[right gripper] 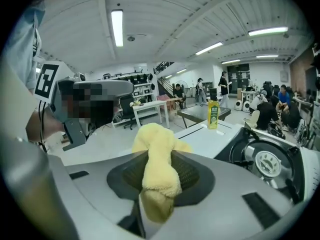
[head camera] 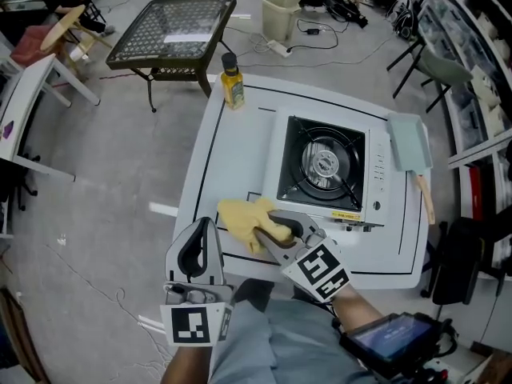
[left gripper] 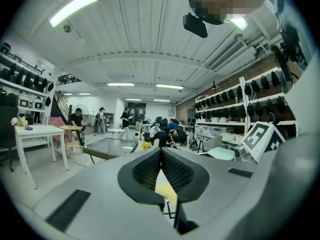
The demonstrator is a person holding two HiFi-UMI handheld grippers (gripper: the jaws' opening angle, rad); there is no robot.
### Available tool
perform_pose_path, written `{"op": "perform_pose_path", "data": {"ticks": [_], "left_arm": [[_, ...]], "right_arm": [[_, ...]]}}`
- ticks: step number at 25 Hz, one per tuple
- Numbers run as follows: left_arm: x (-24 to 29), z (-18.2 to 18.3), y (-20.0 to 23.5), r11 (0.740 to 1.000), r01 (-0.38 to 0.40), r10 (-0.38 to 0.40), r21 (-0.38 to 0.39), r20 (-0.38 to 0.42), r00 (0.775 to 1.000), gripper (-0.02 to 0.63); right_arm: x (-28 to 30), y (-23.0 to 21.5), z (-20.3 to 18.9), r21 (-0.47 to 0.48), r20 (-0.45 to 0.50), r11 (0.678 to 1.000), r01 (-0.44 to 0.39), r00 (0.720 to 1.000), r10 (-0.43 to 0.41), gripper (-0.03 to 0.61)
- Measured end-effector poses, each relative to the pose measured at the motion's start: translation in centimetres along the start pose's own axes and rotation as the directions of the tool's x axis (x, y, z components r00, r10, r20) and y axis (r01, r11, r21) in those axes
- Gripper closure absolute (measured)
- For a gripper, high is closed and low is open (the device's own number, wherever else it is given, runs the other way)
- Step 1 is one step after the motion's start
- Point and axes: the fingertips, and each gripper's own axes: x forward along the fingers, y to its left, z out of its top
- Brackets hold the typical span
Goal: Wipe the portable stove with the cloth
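The portable stove [head camera: 324, 170] sits on the right half of the white table [head camera: 240, 146], its round burner [right gripper: 265, 161] showing at the right of the right gripper view. My right gripper [head camera: 272, 226] is shut on the yellow cloth [head camera: 240, 214]. It holds the cloth just left of the stove's near corner. The cloth [right gripper: 157, 164] bunches up between the pads and sticks out past them. My left gripper [head camera: 206, 222] hangs over the table's near left edge, pads touching at the tips [left gripper: 161, 154], nothing held. A bit of yellow cloth [left gripper: 167, 191] shows below them.
A yellow bottle [head camera: 232, 82] stands at the table's far left corner. A pale green flat tool with a wooden handle [head camera: 410, 142] lies right of the stove. Beyond the table stand a black mesh table [head camera: 172, 30] and a white bin [head camera: 280, 14]. Several people are in the background.
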Motion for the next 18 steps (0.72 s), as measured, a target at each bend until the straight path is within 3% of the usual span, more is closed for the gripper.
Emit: {"op": "perform_pose_path", "data": {"ticks": [10,18], "left_arm": [[2.7,-4.1,3.0,0.999,-0.007,0.003,-0.053,-0.09,0.996,0.597],[3.8,-5.4,1.6,0.999,-0.008,0.003,-0.046,-0.119,0.993,0.595]], "right_arm": [[4.0,-1.8,-1.3,0.0,-0.061,1.0,0.012,0.998,-0.012,0.439],[3.2,-2.4,-2.1,0.025,-0.047,1.0,-0.004,0.999,0.005,0.44]]}}
